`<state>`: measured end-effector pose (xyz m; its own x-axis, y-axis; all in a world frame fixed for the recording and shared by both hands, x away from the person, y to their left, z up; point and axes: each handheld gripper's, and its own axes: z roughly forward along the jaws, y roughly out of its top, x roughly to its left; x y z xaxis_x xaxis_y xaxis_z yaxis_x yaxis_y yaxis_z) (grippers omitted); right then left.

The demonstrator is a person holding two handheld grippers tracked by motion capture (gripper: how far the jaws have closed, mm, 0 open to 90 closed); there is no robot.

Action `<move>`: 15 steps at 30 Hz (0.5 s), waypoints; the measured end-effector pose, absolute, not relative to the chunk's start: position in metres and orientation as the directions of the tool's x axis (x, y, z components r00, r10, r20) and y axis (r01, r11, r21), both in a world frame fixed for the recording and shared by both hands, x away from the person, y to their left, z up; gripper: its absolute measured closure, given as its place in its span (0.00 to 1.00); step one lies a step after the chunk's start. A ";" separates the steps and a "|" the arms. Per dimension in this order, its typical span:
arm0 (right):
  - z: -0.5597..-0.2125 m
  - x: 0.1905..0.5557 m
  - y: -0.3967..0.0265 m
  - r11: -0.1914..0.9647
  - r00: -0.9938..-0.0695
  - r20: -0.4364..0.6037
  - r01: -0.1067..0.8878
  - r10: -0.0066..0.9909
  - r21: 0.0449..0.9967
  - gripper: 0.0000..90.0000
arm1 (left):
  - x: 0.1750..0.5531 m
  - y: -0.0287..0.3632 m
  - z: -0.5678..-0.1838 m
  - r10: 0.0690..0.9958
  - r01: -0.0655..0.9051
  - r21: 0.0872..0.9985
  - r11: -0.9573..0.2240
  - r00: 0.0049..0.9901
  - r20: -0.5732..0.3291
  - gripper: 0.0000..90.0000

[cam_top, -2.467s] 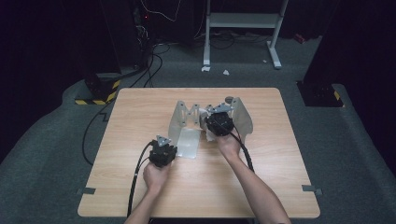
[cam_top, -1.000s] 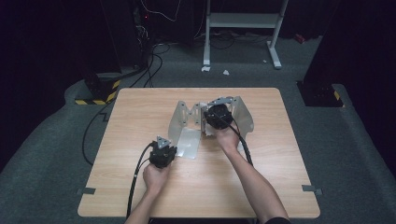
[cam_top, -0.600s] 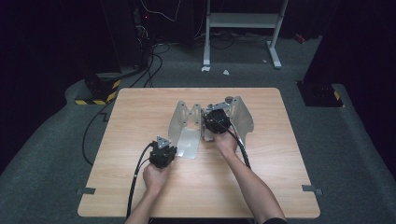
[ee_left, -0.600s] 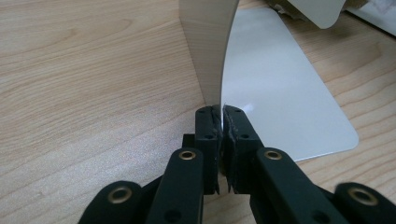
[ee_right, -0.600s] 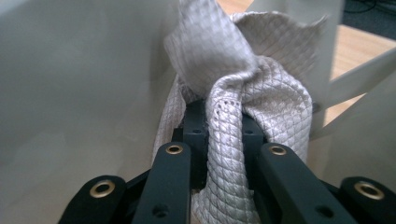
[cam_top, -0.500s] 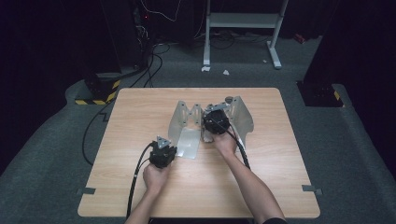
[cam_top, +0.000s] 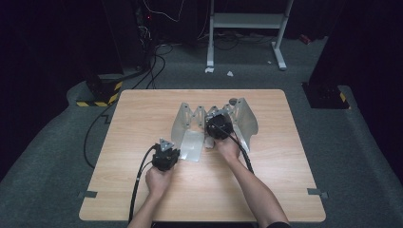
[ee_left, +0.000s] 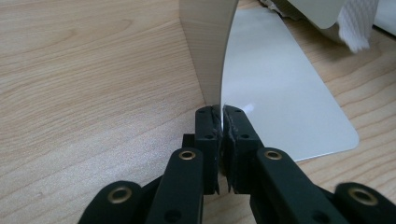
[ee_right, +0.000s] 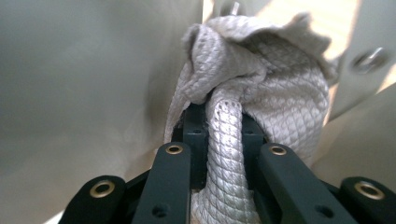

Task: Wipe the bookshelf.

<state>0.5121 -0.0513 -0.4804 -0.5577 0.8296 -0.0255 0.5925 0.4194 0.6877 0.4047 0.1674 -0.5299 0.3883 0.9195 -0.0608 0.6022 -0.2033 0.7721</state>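
Observation:
A folded sheet-metal stand (cam_top: 189, 124) with several shiny panels sits at the middle of the wooden table (cam_top: 142, 109). My left gripper (cam_top: 171, 148) is shut on the thin upright edge of its near-left panel (ee_left: 208, 46), beside the flat foot plate (ee_left: 280, 93); the left gripper (ee_left: 222, 112) pinches that edge tightly. My right gripper (cam_top: 218, 126) is down among the right-hand panels, shut on a wad of white quilted cloth (ee_right: 275, 93). The right gripper (ee_right: 224, 116) presses the cloth against a metal wall (ee_right: 84, 70). A bit of the cloth (ee_left: 357, 28) also shows past the foot plate.
A bolt head (ee_right: 369, 58) sticks out of a panel beside the cloth. Black cables (cam_top: 140, 166) trail from both grippers toward the near table edge. Beyond the far edge stand a white frame (cam_top: 247, 21) and floor cables (cam_top: 147, 52).
My right gripper with the cloth has slid a little down and toward the near side along the metal panels. The left gripper and the stand have stayed put.

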 end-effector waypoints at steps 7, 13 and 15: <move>-0.491 0.511 -0.053 0.416 -0.560 -0.007 0.608 0.829 0.676 0.89 | 0.405 0.168 -0.530 0.919 0.603 0.772 -0.203 0.389 -0.062 0.94; -0.475 0.507 -0.054 0.397 -0.569 0.007 0.582 0.822 0.710 0.89 | 0.405 0.168 -0.530 0.920 0.605 0.771 -0.199 0.387 -0.066 0.94; -0.468 0.505 -0.054 0.392 -0.577 0.008 0.565 0.817 0.726 0.89 | 0.405 0.168 -0.530 0.919 0.606 0.771 -0.198 0.387 -0.069 0.94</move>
<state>0.5048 -0.0539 -0.4678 -0.5765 0.8170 0.0085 0.5655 0.3915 0.7259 0.4050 0.1681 -0.5299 0.3873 0.9194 -0.0687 0.6058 -0.1976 0.7707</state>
